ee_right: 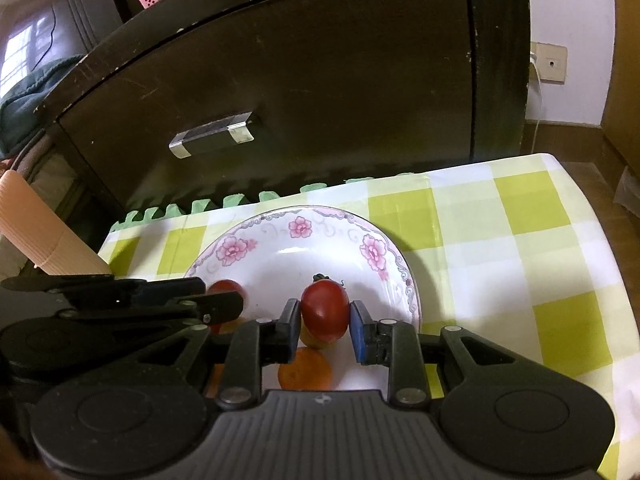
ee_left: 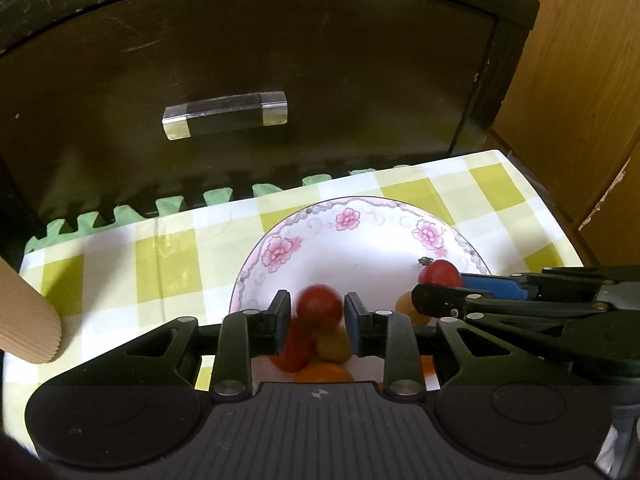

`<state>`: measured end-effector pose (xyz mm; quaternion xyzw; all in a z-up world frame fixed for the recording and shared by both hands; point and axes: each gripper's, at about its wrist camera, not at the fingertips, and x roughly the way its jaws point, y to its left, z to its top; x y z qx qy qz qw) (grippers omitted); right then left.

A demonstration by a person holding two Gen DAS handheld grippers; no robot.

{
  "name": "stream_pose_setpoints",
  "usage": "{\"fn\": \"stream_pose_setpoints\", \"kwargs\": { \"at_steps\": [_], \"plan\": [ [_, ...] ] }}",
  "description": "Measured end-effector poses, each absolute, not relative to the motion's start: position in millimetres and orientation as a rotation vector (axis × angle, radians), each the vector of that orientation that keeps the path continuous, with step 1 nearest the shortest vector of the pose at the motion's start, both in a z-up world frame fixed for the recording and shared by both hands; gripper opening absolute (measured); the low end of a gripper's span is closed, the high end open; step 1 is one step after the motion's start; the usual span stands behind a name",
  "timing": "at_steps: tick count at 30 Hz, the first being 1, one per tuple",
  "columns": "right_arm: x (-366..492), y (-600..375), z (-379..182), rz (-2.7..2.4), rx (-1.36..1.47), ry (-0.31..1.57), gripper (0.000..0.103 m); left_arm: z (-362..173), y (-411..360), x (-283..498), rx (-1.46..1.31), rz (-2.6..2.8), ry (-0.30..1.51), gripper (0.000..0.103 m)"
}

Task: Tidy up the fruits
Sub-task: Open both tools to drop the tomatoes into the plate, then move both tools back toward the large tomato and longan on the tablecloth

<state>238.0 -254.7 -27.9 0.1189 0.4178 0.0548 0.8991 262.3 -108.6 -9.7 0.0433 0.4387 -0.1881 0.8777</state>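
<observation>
Over the floral plate, the right gripper is bracketing an upright red tomato between parted jaws — pads not visibly pressing — while the left gripper is likewise straddling another red tomato, its jaws also apart.

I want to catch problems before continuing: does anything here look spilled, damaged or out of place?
Nothing spilled: the tomatoes sit on the floral plate. Only the dark cabinet behind shows chipped, scratched edges.

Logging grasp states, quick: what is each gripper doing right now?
Left gripper: a red cherry tomato sits between its open fingers, small gaps both sides.
Right gripper: jaws around another red cherry tomato; firm grip cannot be told.
</observation>
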Motion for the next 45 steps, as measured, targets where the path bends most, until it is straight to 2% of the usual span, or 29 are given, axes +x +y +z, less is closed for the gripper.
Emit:
{"fn": "stream_pose_setpoints", "kwargs": {
  "at_steps": [14,27,33,45],
  "plan": [
    [226.7,-255.4,-11.3,0.098,0.259,0.834,0.029,5.3,-101.6,250.0,0.074,-0.384,0.887,0.049],
    [179.4,-244.3,9.6,0.095,0.218,0.838,0.030,20.9,-90.2,198.1,0.065,-0.411,0.887,0.057],
    [157.2,-238.6,6.1,0.106,0.239,0.867,0.032,16.1,-85.5,168.7,0.071,-0.438,0.915,0.061],
    [138.5,-216.8,-4.8,0.153,0.203,0.932,0.033,-19.6,-102.2,131.7,0.127,-0.494,1.024,0.060]
  ]
}}
